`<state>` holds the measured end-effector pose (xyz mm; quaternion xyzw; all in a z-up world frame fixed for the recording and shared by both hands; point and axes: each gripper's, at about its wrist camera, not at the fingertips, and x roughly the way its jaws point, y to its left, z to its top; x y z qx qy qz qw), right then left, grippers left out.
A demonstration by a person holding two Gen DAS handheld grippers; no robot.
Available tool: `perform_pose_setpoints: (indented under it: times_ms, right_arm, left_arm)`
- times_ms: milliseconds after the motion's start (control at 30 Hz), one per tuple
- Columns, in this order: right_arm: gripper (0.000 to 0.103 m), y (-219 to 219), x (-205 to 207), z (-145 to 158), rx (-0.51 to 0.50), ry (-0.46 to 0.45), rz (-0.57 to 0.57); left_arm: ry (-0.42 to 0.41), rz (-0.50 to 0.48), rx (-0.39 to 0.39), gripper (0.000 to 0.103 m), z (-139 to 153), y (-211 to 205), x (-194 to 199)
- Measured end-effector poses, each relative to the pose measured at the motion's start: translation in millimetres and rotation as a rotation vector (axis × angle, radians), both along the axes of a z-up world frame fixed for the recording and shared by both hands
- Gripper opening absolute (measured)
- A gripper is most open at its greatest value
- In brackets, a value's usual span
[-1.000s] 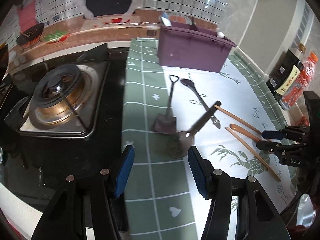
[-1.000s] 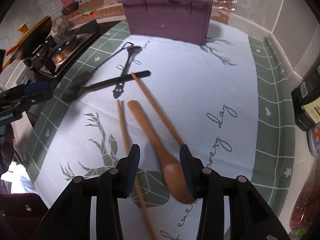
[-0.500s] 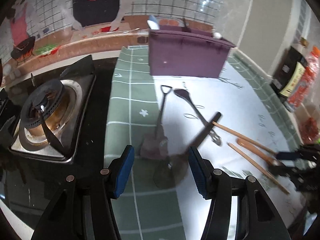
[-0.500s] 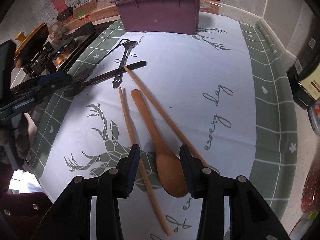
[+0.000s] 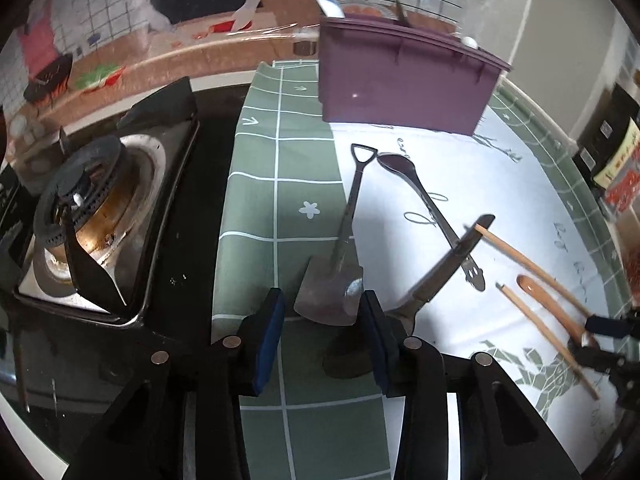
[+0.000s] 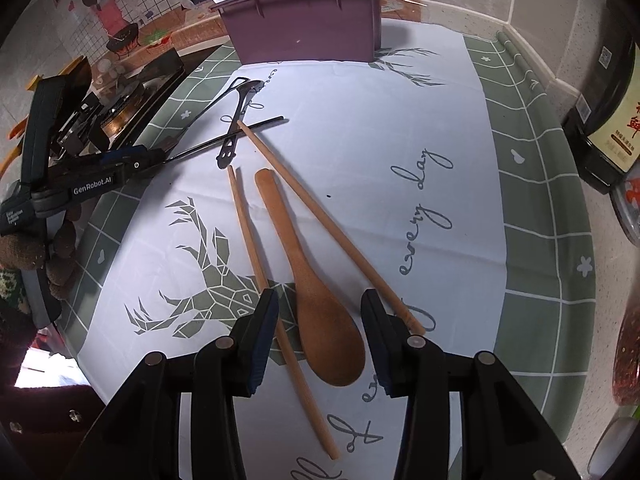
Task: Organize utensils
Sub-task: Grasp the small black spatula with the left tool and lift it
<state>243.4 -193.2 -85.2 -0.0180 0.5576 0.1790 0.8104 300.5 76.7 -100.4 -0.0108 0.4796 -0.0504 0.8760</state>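
Wooden spoon [image 6: 308,276] lies on the cloth [image 6: 360,160] with its bowl between the fingers of the right tool [image 6: 318,338], handle running away toward the purple holder [image 6: 304,28]; the jaws stand part open, and no contact shows. A chopstick [image 6: 276,292] lies along each side. The left tool [image 5: 322,336] is closing around the blade of the shovel spoon [image 5: 336,276], whose handle likewise points at the holder; the fingers are not yet touching it. Each tool is nearest its own spoon.

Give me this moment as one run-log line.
left gripper: closing around shovel-shaped spoon | right gripper: open, straddling wooden spoon bowl | chopsticks, both spoons on tablecloth | purple holder: behind
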Motion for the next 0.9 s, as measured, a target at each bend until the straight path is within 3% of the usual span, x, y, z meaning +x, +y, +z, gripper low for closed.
perform_pose_setpoints:
  times_ms: [167, 433, 700, 767, 900]
  right_arm:
    - [0.042, -0.9, -0.3, 1.3, -0.008, -0.007, -0.008]
    - [0.042, -7.9, -3.2, 17.6, -0.029, -0.063, -0.021]
    - [0.042, 2.5, -1.3, 29.8, -0.014, -0.104, 0.019]
    - [0.042, 6.2, -2.8, 32.5, -0.016, -0.112, 0.029]
    - [0.042, 14.2, -8.8, 34.0, -0.015, -0.115, 0.079]
  left_arm:
    - [-0.047, 0.018, 0.03, 0.034, 2.7, -2.1, -2.0]
    - [-0.302, 0.012, -0.004, 0.033, 79.0, 10.9, -48.0]
    - [-0.361, 0.036, -0.002, 0.032, 118.1, 13.2, -62.3]
    - [-0.369, 0.038, 0.006, 0.007, 125.5, 12.2, -64.1]
    - [-0.372, 0.043, 0.008, 0.005, 133.2, 10.6, -63.2]
